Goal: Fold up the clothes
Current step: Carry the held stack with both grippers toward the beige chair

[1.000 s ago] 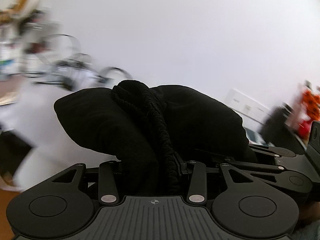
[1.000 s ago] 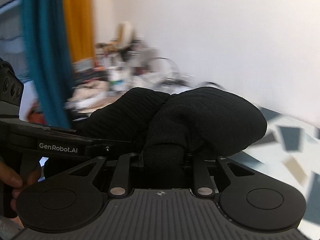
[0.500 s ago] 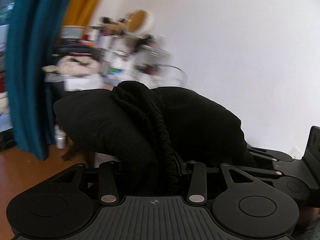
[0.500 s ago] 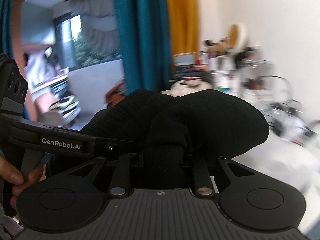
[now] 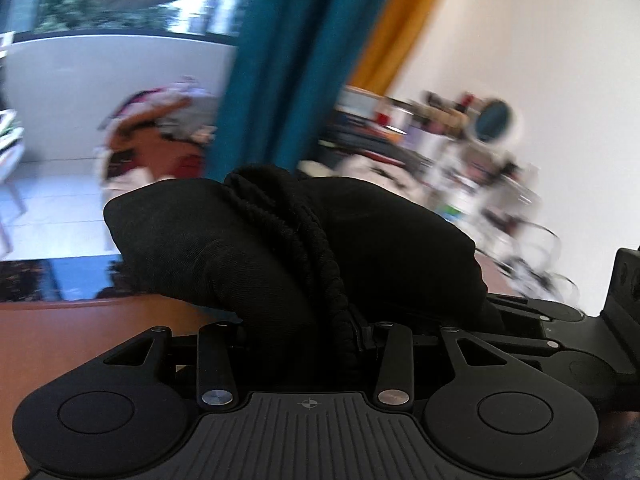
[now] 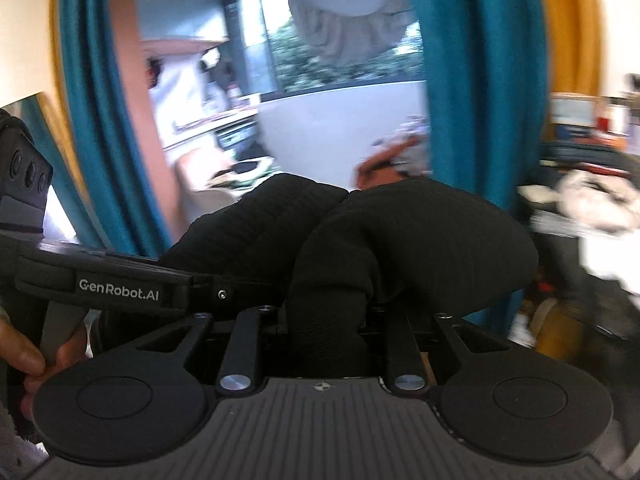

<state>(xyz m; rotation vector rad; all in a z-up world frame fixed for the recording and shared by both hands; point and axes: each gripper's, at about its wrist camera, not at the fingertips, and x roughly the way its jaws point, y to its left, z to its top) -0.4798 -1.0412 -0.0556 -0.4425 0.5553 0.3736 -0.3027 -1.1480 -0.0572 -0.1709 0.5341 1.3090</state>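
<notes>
A bunched black garment [image 5: 248, 248] fills the middle of the left wrist view, a ribbed corded edge running over its top. My left gripper [image 5: 308, 320] is shut on it, and the cloth hides the fingertips. In the right wrist view the same black garment [image 6: 400, 236] bulges over my right gripper [image 6: 326, 316], which is also shut on a thick fold. The right gripper's body [image 5: 560, 344] shows at the right edge of the left view. The left gripper's body [image 6: 120, 284] lies at the left of the right view, with a person's hand [image 6: 24, 354] on its handle.
Teal curtains [image 5: 276, 68] and an orange curtain [image 5: 396, 24] hang ahead, by a window [image 6: 344, 44] with a white parapet [image 5: 100, 92]. A heap of clothes [image 5: 156, 136] sits behind. Cluttered shelves [image 5: 460, 148] stand by the white wall at the right. Wooden floor [image 5: 72, 340] lies below.
Both views have swept from the white wall across the cluttered shelves to the curtains and window. The black garment stays clamped in both grippers in the same shape.
</notes>
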